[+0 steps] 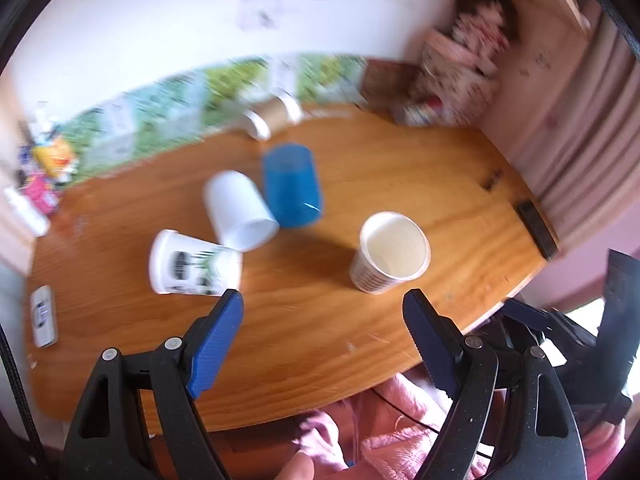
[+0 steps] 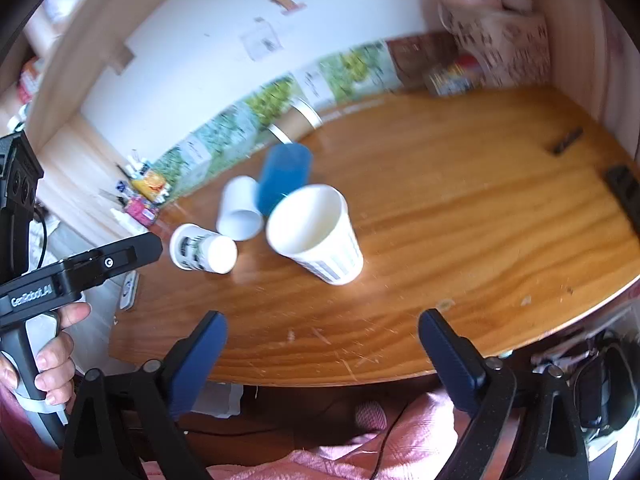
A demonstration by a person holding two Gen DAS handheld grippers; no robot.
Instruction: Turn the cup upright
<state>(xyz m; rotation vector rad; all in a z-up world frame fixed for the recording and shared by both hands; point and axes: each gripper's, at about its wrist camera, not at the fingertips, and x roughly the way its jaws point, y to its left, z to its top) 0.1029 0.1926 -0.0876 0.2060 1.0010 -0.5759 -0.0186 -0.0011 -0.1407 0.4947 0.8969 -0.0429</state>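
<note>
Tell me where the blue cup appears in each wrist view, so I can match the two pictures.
Left wrist view: the blue cup lies on its side above centre, right of the plain white cup.
Right wrist view: the blue cup is left of centre, partly hidden behind the striped paper cup.
Shared landmark: the plain white cup lies just left of it in both views.

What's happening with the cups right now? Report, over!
Left gripper open, empty. Right gripper open, empty. Striped cup upright; printed cup, white cup, blue cup lying down. Nothing blocking.
</note>
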